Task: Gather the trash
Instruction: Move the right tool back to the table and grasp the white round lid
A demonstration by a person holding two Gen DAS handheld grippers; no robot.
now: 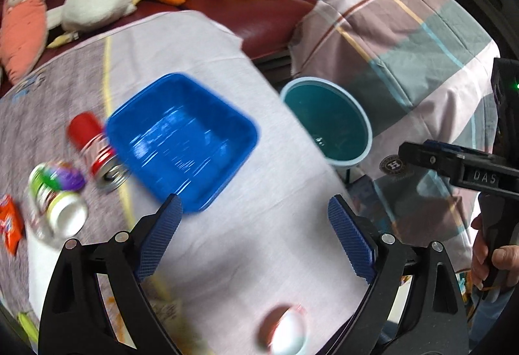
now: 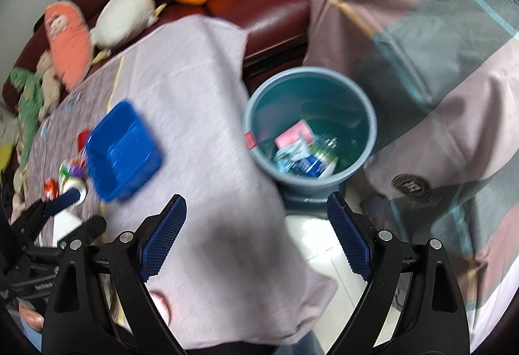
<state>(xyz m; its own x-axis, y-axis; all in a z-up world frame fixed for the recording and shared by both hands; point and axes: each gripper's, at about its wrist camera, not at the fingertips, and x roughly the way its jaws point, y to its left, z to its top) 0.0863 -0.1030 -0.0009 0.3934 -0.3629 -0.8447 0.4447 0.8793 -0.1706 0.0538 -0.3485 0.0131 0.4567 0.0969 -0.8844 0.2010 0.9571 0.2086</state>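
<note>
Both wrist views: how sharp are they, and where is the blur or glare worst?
Left wrist view: tongs sharp, scene motion-smeared, worst on the red can, the bottle and the blue tub, which carries streaked glare. Right wrist view: tongs crisp, tub and trash bin contents smeared; glare on the floor tiles. Both show fisheye bending.

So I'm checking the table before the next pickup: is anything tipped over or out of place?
Yes. Left of the empty blue tub, a red can and a bottle lie on their sides on the tablecloth, not yet in the bin. Motion blur hides finer details.
</note>
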